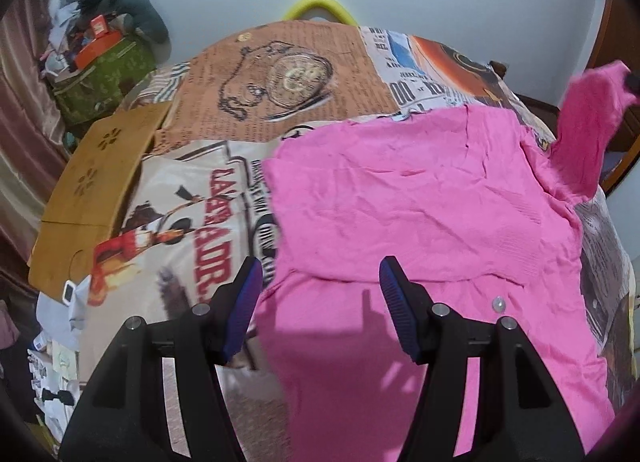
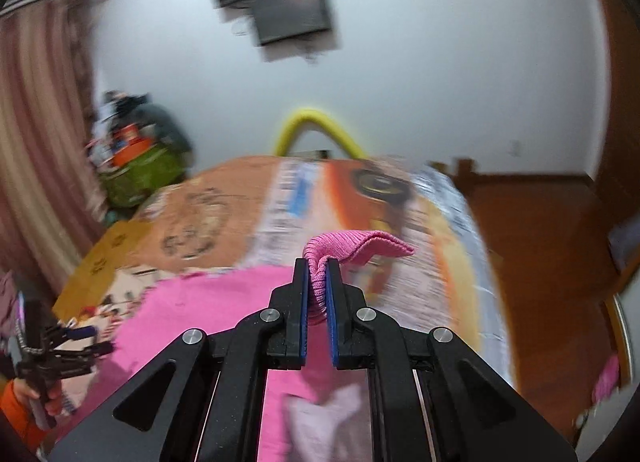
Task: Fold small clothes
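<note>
The pink top (image 1: pixel 420 197) is spread on the bed (image 1: pixel 304 73); its sleeve cuff (image 2: pixel 352 248) is pinched by the right tongs (image 2: pixel 318 282); the left tongs (image 1: pixel 320 290) are spread, empty; the sleeve should be carried left across the body, kept taut.

Sweater (image 1: pixel 420 201) flat on bed (image 1: pixel 304 61), right of board (image 1: pixel 100 181); sleeve (image 2: pixel 352 248) raised in right tongs (image 2: pixel 318 262).

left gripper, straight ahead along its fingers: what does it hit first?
Most likely the pink garment spread on the bed: the open left gripper points down at it with nothing between the fingers; depth is unclear.
</note>
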Action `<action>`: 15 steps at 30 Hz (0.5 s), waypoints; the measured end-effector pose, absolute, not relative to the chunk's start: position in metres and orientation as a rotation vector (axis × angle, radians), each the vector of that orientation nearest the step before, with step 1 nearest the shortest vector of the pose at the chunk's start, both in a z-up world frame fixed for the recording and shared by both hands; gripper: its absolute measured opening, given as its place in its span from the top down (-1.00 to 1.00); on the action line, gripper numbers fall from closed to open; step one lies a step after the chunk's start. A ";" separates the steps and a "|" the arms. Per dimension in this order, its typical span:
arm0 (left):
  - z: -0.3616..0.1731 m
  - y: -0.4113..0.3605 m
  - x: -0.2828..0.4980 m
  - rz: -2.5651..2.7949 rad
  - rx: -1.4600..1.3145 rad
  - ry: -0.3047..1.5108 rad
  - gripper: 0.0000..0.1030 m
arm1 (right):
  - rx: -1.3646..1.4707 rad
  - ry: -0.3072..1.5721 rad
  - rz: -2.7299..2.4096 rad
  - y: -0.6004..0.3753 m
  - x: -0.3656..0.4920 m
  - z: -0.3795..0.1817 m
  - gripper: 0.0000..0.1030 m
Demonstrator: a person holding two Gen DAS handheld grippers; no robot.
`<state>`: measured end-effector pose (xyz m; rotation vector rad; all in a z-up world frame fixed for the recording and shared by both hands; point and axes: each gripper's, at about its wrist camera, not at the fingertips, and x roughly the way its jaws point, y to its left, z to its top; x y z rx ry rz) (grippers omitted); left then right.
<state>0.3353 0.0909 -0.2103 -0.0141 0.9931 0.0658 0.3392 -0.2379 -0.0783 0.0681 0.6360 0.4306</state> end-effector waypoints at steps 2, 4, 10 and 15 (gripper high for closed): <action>-0.208 0.100 0.328 0.077 -0.020 0.992 -0.17 | 0.047 0.641 0.505 -0.205 0.339 -0.079 0.87; -0.207 0.107 0.324 0.089 -0.027 0.996 -0.18 | 0.021 0.664 0.579 -0.169 0.338 -0.087 0.87; -0.206 0.123 0.310 0.104 -0.051 1.005 -0.18 | -0.065 0.793 0.735 -0.094 0.325 -0.129 0.78; -0.202 0.119 0.307 0.095 -0.041 0.999 -0.17 | -0.056 0.815 0.730 -0.099 0.321 -0.137 0.52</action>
